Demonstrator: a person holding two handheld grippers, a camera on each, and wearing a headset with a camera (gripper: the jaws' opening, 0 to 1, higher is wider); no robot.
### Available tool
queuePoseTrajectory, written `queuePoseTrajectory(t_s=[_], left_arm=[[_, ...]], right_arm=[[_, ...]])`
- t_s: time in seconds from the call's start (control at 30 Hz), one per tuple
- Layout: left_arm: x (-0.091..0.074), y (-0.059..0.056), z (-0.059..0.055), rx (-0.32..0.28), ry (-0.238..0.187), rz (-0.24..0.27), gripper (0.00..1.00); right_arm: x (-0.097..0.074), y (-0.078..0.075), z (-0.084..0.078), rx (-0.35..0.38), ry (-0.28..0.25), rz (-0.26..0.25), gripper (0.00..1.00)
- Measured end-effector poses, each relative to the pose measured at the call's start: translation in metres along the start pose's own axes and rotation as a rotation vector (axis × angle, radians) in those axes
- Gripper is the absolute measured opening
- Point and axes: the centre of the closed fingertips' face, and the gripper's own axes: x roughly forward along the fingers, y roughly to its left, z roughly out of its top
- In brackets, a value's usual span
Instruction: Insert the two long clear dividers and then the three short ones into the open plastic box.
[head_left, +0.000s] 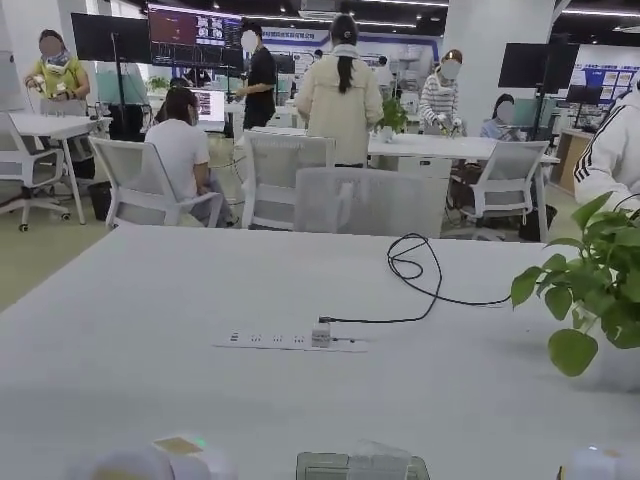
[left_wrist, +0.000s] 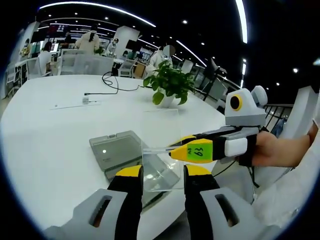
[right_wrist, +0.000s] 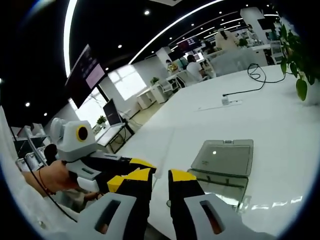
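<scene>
Both my tongs held low, tips nearly meeting.
My left tongs (left_wrist: 164, 174) rise from the bottom of the left gripper view, jaws standing apart. My right tongs (left_wrist: 172, 151) reach in level from the right edge, jaws pinched close together, tips just above the left pair. My right hand (left_wrist: 272, 150) wraps the grip behind them.

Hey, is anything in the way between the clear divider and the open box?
Nothing visible does. The clear divider, pinched by the right gripper, hangs right at the open plastic box, with no object between them.
</scene>
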Motion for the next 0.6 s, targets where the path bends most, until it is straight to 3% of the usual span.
queuePoseTrajectory(t_s=[0.1, 0.2, 0.3, 0.37, 0.47, 0.6], left_arm=[[0.0011, -0.0005, -0.0001, -0.002, -0.002, 0.002, 0.31], [0.0006, 0.0009, -0.0007, 0.0, -0.002, 0.006, 0.24], [0.0016, -0.0042, 0.0036, -0.03, -0.025, -0.02, 0.31], [0.0021, -0.004, 0.0021, 0.007, -0.012, -0.012, 0.32], [0.0028, -0.0057, 0.0024, -0.007, -0.016, -0.025, 0.34], [0.0026, -0.0076, 0.001, 0.029, -0.013, -0.044, 0.36]], right_arm=[[-0.001, 0.0004, 0.0, 0.036, -0.003, -0.011, 0.08], [-0.0017, 0.0012, 0.0018, 0.044, -0.01, -0.018, 0.07], [-0.001, 0.0009, 0.0022, 0.047, -0.008, -0.021, 0.07], [-0.0008, -0.0002, 0.0024, 0.046, -0.005, -0.025, 0.07], [-0.0002, -0.0004, 0.003, 0.049, 0.001, -0.026, 0.07], [0.0005, -0.002, 0.0035, 0.069, 0.022, -0.031, 0.07]])
